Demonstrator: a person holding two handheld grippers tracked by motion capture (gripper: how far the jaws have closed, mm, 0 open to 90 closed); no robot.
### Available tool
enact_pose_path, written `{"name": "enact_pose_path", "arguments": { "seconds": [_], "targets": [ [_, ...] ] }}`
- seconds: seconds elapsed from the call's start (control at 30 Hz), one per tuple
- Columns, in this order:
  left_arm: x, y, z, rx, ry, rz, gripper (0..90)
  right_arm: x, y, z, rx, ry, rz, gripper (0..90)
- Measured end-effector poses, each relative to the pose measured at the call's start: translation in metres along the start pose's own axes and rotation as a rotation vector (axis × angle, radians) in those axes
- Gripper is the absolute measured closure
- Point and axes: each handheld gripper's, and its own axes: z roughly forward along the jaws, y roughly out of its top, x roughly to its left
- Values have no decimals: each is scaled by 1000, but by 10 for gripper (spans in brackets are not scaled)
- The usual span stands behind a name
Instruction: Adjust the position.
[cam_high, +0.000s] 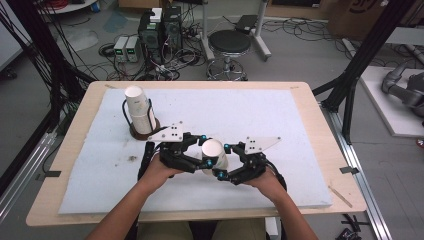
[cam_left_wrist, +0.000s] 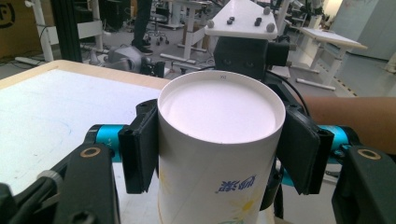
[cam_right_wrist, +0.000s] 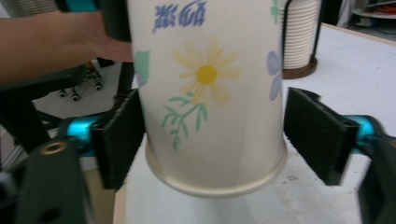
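Note:
A white paper cup (cam_high: 213, 152) with a flower print hangs just above the white mat (cam_high: 280, 115), between both grippers. My left gripper (cam_high: 206, 150) is shut on it; in the left gripper view its pads (cam_left_wrist: 140, 144) press both sides of the cup (cam_left_wrist: 219, 116) just below its closed base. My right gripper (cam_high: 221, 160) straddles the cup's rolled-rim end. In the right gripper view the cup (cam_right_wrist: 210, 93) fills the space between the jaws of my right gripper (cam_right_wrist: 215, 140): the left pad (cam_right_wrist: 119, 140) is at the wall, the right pad stands clear of it.
A stack of paper cups (cam_high: 140, 112) stands in a black wire holder on a brown base at the mat's far left, also seen as the stack (cam_right_wrist: 299, 35) in the right gripper view. The mat covers a wooden table (cam_high: 320, 130). A stool and electronics sit on the floor beyond.

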Motion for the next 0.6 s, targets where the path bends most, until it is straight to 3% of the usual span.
{"name": "enact_pose_path", "arguments": {
  "seconds": [0.33,0.4,0.47,0.6],
  "targets": [
    [1,0,0,9,4,-3,360,1,1,-1,12,9,-35,345],
    [-1,-1,2,23,29,18,333,0,1,-1,28,6,-33,347],
    [-1,-2,4,31,51,17,176,-1,1,-2,44,0,-25,351],
    [-1,-2,4,50,47,11,158,-2,1,-4,51,-2,-27,353]
  ]
}}
